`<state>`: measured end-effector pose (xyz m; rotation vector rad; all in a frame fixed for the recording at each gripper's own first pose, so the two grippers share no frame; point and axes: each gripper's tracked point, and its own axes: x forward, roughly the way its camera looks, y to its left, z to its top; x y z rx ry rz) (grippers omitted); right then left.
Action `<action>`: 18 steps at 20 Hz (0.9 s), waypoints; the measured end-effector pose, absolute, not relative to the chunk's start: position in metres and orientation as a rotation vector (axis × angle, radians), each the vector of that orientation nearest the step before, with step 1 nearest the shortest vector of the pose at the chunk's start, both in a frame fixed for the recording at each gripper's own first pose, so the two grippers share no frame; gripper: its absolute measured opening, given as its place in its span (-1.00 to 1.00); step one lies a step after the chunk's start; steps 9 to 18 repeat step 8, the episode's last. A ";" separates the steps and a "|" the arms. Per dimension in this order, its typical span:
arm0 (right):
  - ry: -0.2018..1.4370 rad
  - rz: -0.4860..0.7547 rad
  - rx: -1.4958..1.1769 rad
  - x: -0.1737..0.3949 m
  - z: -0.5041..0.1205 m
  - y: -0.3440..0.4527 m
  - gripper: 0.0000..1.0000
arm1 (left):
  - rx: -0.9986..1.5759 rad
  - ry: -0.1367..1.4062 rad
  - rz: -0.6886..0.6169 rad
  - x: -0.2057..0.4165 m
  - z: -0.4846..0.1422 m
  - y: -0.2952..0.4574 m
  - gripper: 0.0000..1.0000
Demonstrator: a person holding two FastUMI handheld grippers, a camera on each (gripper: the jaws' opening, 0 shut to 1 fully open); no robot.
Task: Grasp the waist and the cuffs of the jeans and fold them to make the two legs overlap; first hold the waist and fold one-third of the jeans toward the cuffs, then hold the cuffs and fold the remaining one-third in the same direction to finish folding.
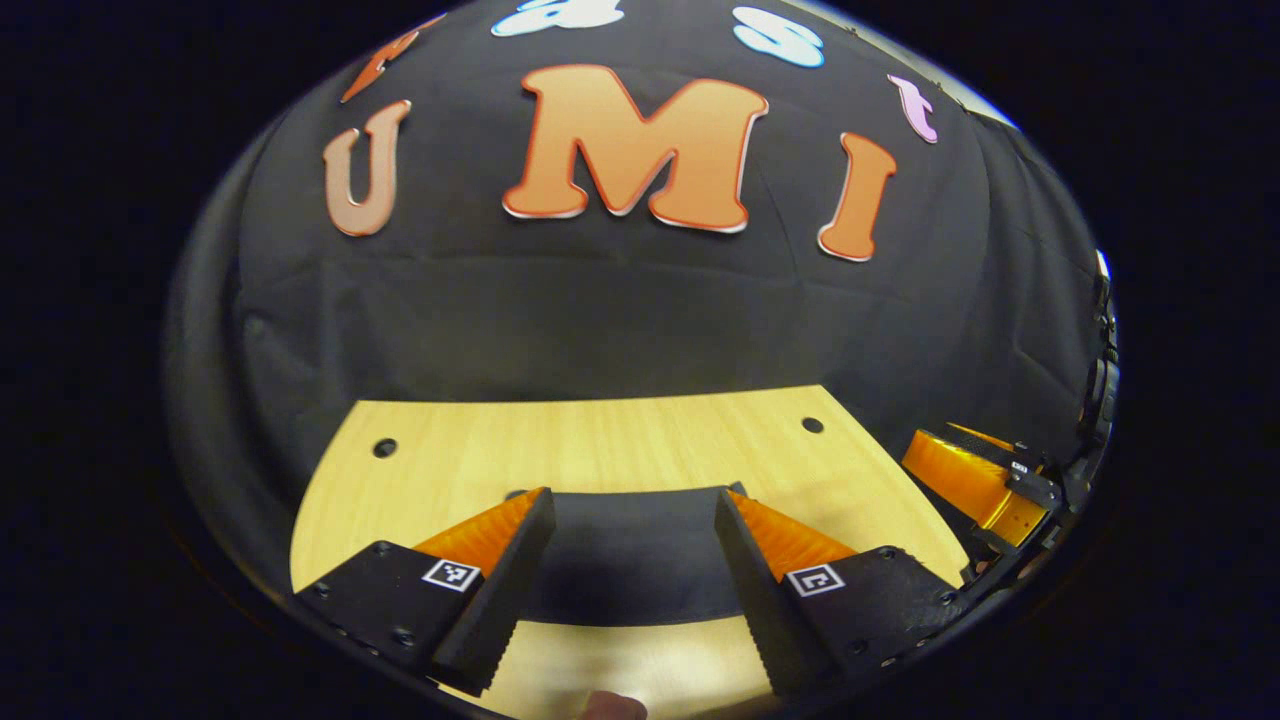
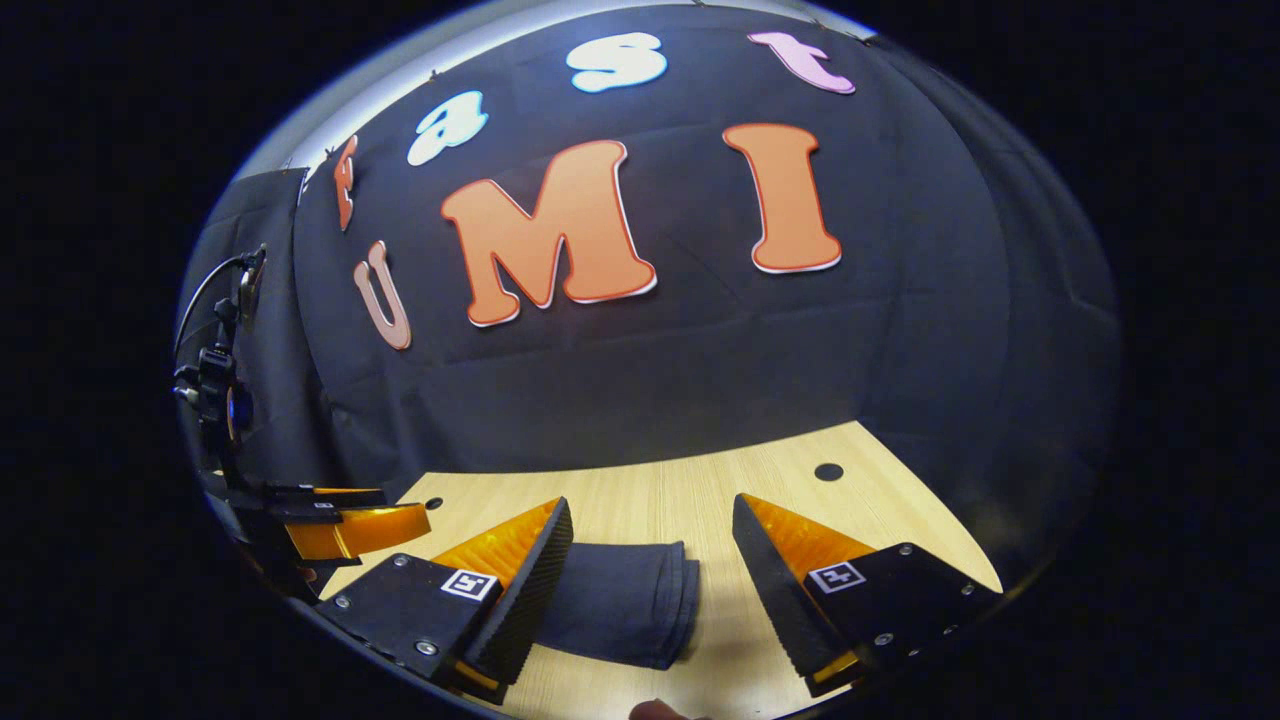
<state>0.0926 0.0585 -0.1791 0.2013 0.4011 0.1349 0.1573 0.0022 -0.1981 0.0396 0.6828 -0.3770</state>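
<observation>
Jeans (image 2: 620,600) partly behind spread fingers (image 2: 520,590)

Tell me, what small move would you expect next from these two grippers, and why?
Probably just lifting both away. The jeans already lie in a compact folded stack on the table, and the left gripper and right gripper hang open above them, holding nothing, so folding looks finished.

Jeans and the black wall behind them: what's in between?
Just bare wooden table with two small holes. In the left gripper view, it runs from the folded jeans to the wall.
</observation>
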 end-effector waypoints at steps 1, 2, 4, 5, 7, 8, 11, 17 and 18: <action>0.386 0.147 0.194 0.091 -0.174 0.068 0.96 | 0.038 0.634 -0.357 0.159 -0.185 0.012 0.91; 0.366 0.162 0.187 0.091 -0.167 0.076 0.94 | 0.041 0.575 -0.337 0.160 -0.168 0.021 0.91; 0.284 0.195 0.182 0.090 -0.144 0.093 0.95 | 0.048 0.437 -0.299 0.158 -0.137 0.035 0.92; 0.237 0.214 0.180 0.088 -0.131 0.100 0.94 | 0.051 0.367 -0.281 0.156 -0.124 0.041 0.92; 0.166 0.253 0.169 0.085 -0.113 0.118 0.95 | 0.068 0.254 -0.246 0.150 -0.110 0.046 0.90; 0.145 0.266 0.160 0.084 -0.107 0.126 0.95 | 0.080 0.215 -0.226 0.148 -0.113 0.041 0.90; 0.145 0.266 0.160 0.084 -0.107 0.126 0.95 | 0.080 0.215 -0.226 0.148 -0.113 0.041 0.90; 0.145 0.266 0.160 0.084 -0.107 0.126 0.95 | 0.080 0.215 -0.226 0.148 -0.113 0.041 0.90; 0.145 0.266 0.160 0.084 -0.107 0.126 0.95 | 0.080 0.215 -0.226 0.148 -0.113 0.041 0.90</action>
